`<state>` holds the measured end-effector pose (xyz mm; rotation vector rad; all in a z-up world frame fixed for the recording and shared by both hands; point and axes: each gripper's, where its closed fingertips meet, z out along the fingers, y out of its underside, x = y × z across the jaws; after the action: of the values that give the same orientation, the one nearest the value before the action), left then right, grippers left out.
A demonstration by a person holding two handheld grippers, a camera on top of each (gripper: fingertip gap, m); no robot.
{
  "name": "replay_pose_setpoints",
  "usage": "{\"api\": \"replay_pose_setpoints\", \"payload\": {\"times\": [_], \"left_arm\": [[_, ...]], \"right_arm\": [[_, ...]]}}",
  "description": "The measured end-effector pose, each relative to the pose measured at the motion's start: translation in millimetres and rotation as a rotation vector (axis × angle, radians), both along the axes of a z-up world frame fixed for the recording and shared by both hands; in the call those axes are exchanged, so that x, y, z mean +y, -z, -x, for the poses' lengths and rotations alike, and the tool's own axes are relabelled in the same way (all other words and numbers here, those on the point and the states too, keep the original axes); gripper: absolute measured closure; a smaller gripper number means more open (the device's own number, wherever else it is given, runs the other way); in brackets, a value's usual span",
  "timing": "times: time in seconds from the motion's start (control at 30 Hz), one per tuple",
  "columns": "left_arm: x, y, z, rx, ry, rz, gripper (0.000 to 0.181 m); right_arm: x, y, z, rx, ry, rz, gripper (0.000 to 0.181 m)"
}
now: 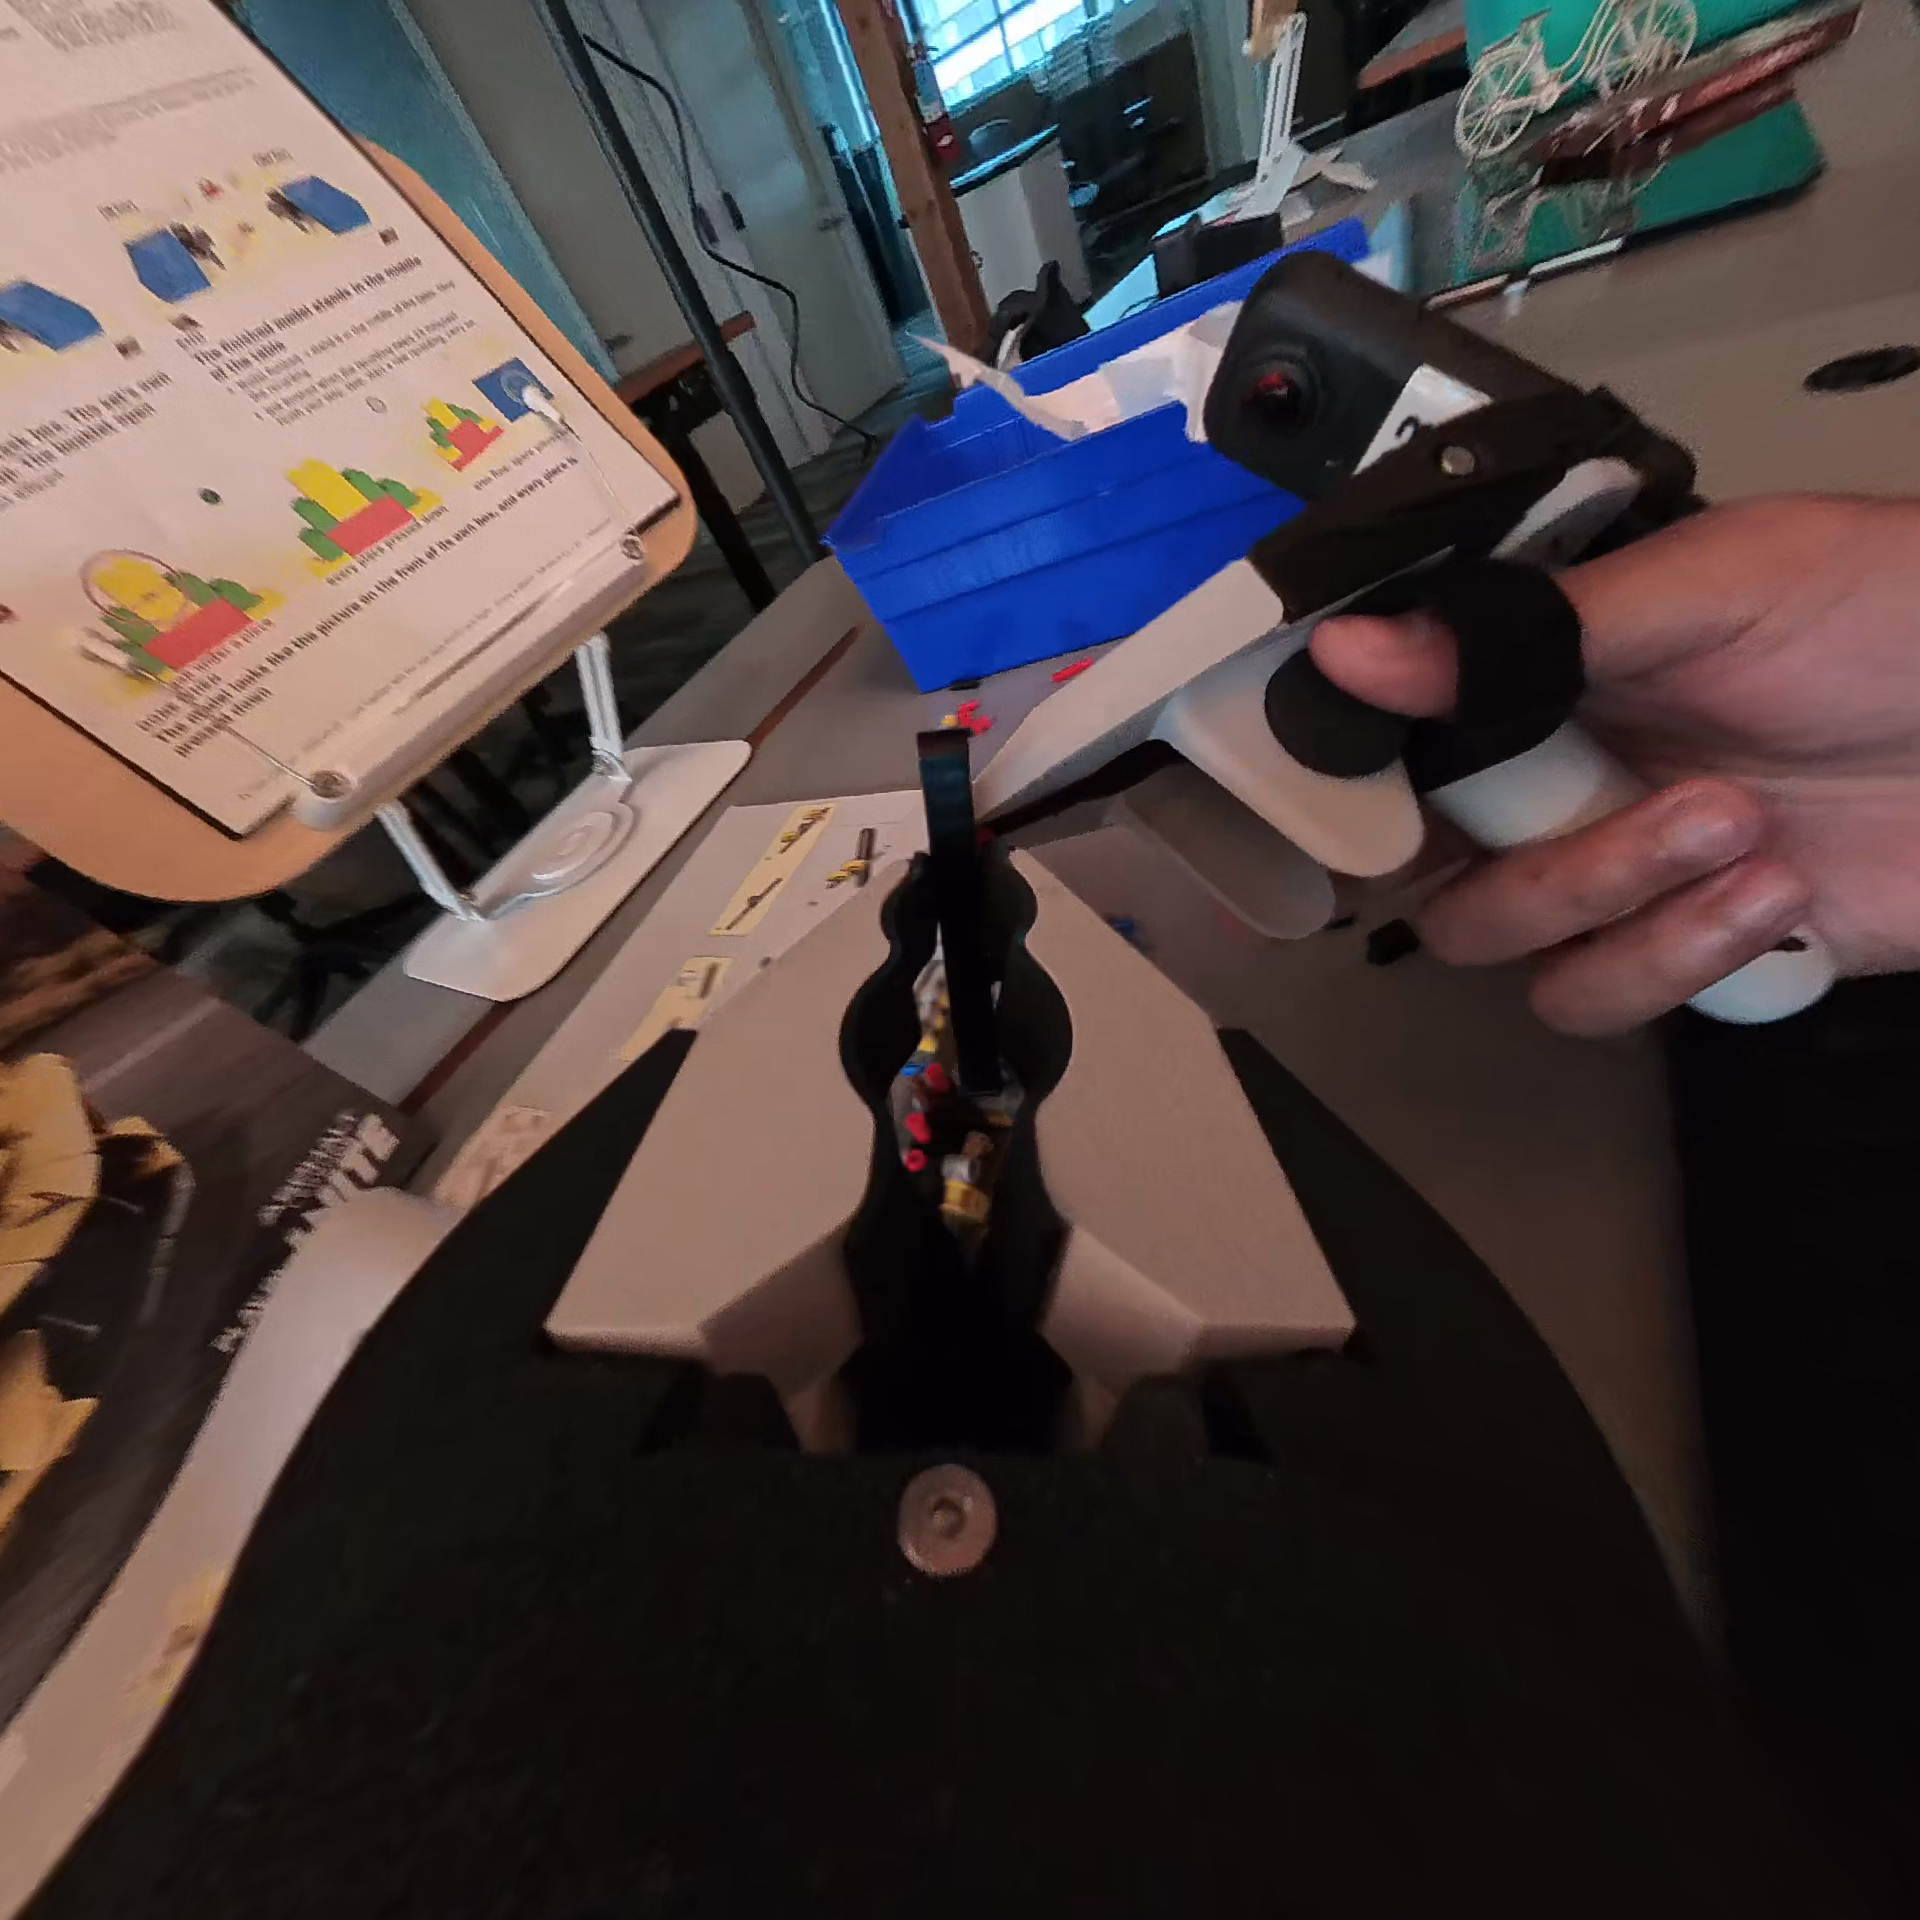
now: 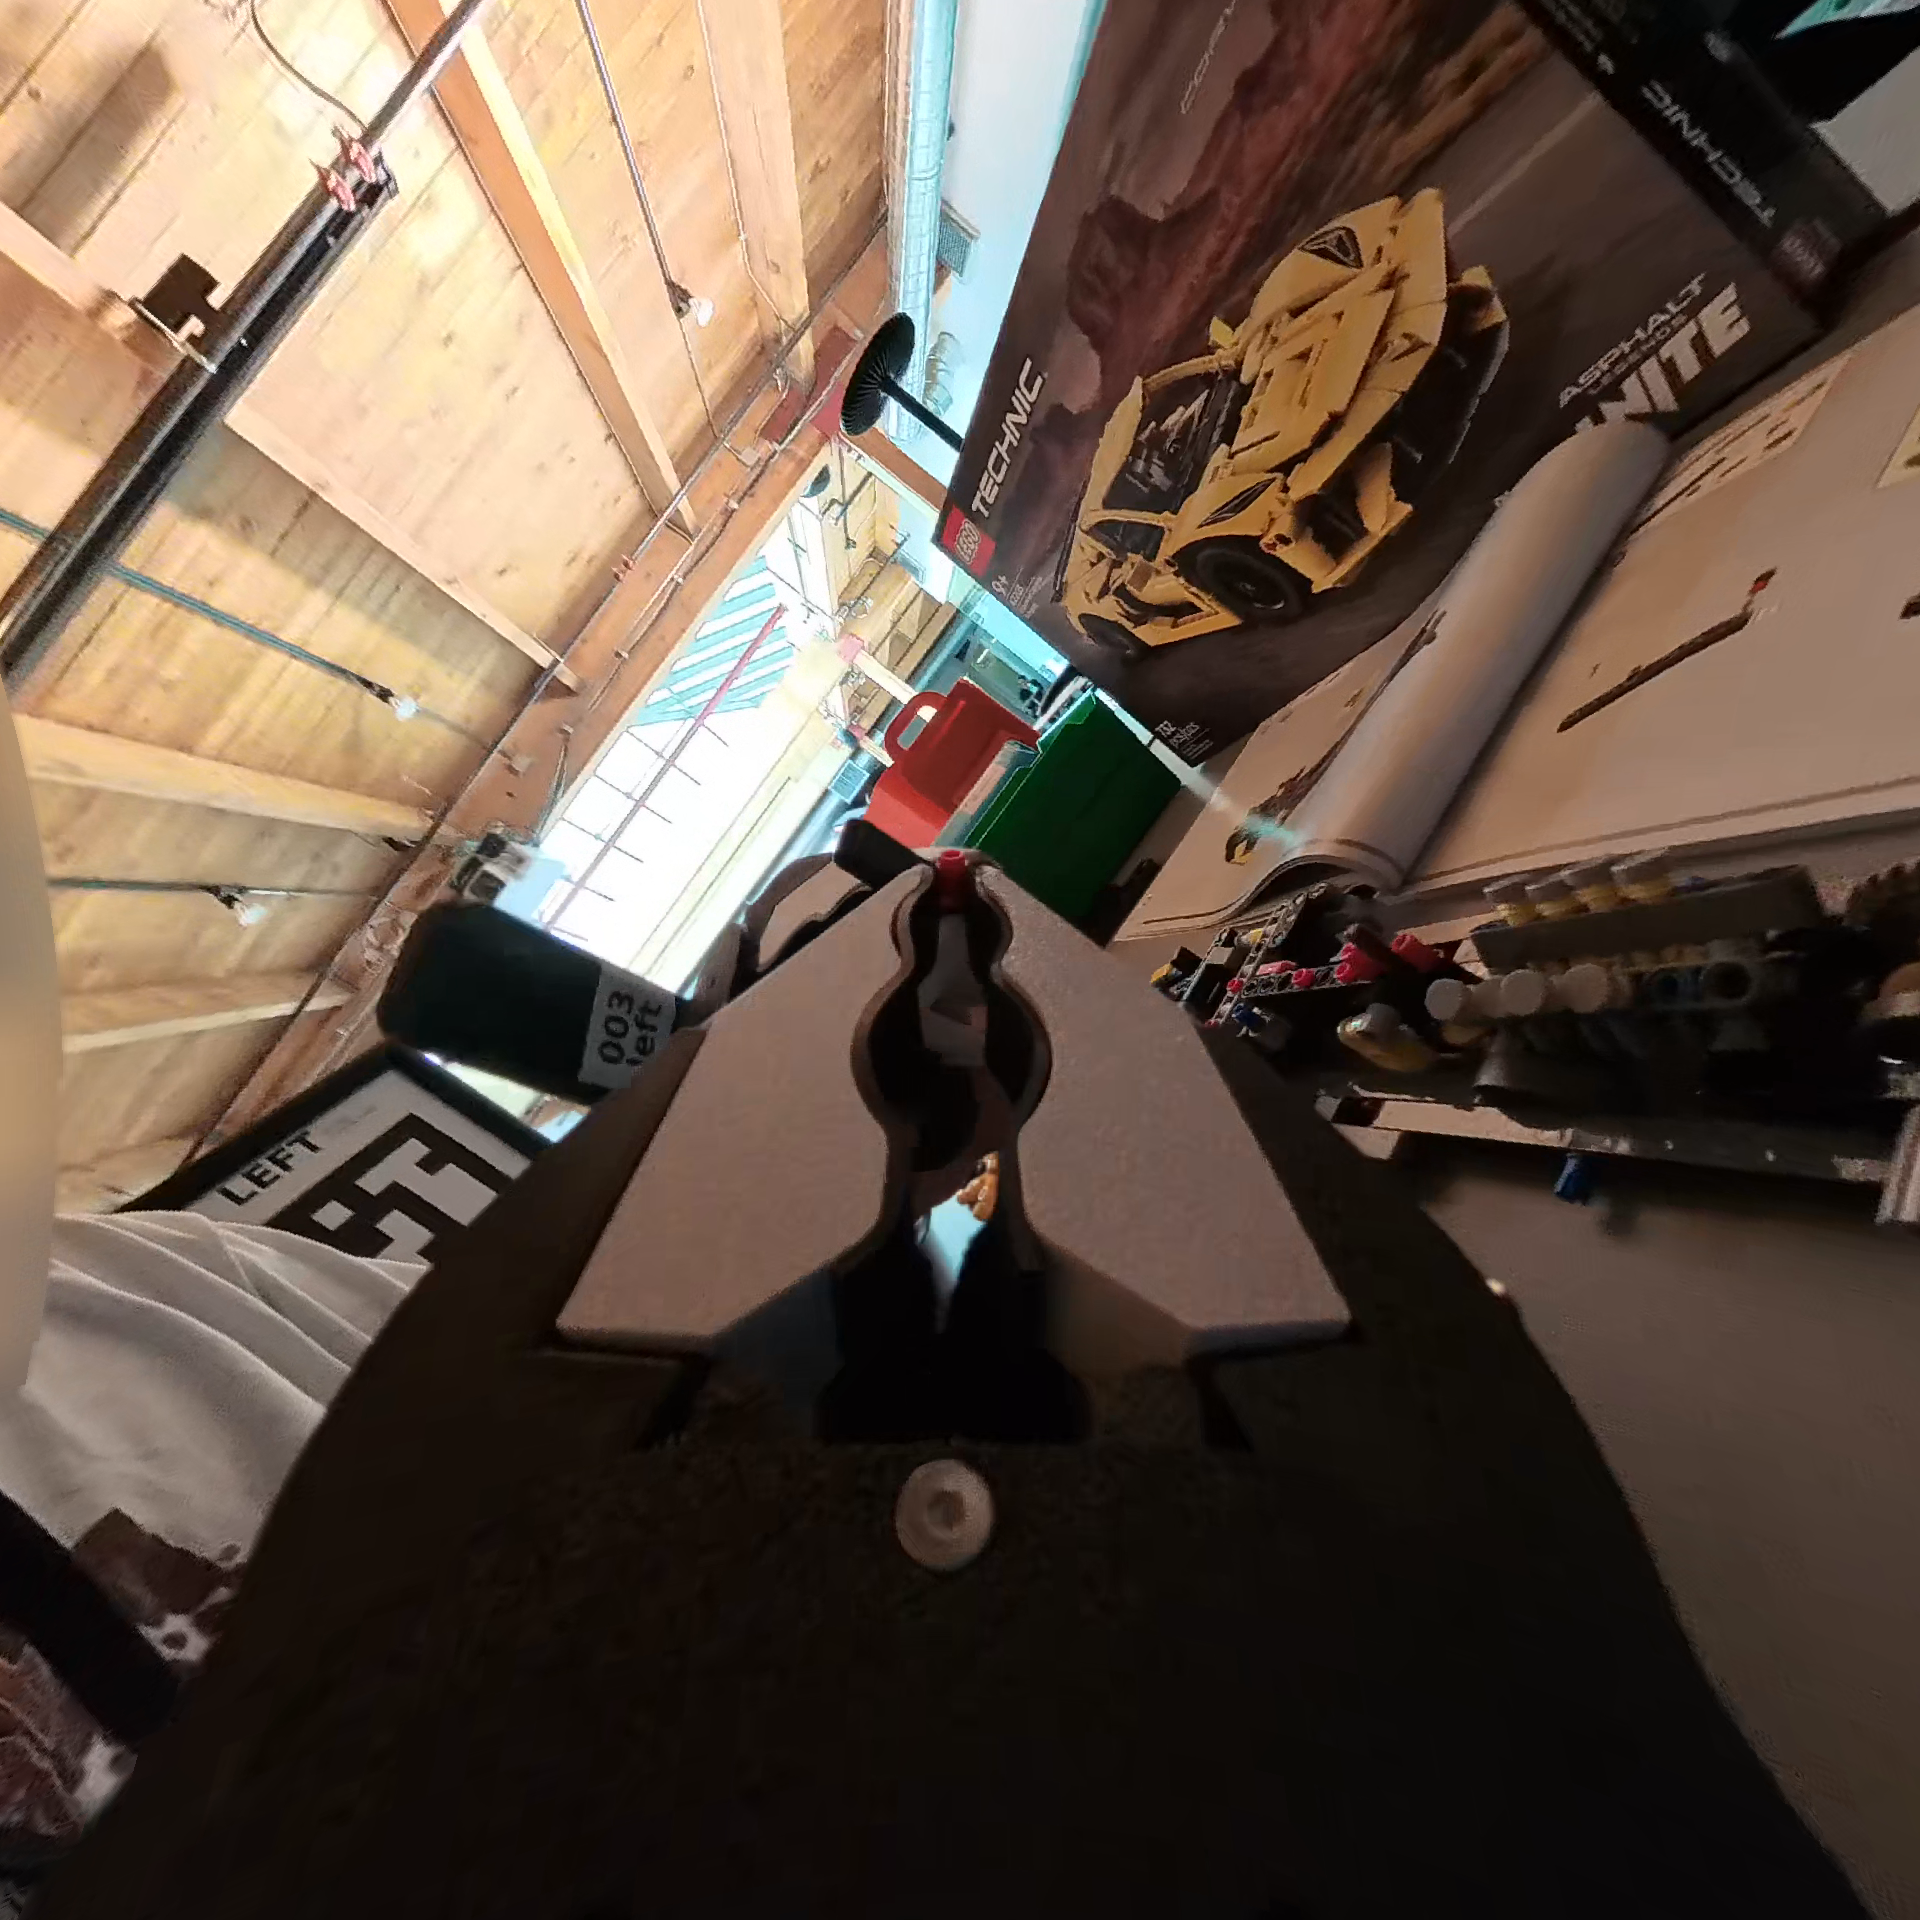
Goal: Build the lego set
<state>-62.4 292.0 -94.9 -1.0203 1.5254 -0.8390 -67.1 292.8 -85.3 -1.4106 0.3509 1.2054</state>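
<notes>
Black beam [image 1: 951,894] clamped upright in left tongs [image 1: 961,862]

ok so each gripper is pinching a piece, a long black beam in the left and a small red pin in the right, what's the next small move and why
Probably bring the right gripper in so its small red pin lines up with a hole near the top of the long black beam. The left gripper holds that beam upright, its upper end sticking out free. The two grippers already sit close together, so only fine alignment seems left.

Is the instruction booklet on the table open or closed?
Open. In the right wrist view the instruction booklet lies spread on the table, with one page curling over.
</notes>
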Motion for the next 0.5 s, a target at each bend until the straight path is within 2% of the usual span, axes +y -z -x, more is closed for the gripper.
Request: {"api": "replay_pose_setpoints", "payload": {"times": [0.07,0.5], "left_arm": [[0.4,-0.9,0.3,-0.008,-0.01,-0.048,0.176],[-6.0,-0.6,-1.6,-0.005,0.017,0.044,0.175]], "right_arm": [[-0.7,-0.6,0.0,0.013,-0.004,0.008,0.178],[0.5,2.8,-3.6,-0.032,0.002,0.035,0.178]]}}
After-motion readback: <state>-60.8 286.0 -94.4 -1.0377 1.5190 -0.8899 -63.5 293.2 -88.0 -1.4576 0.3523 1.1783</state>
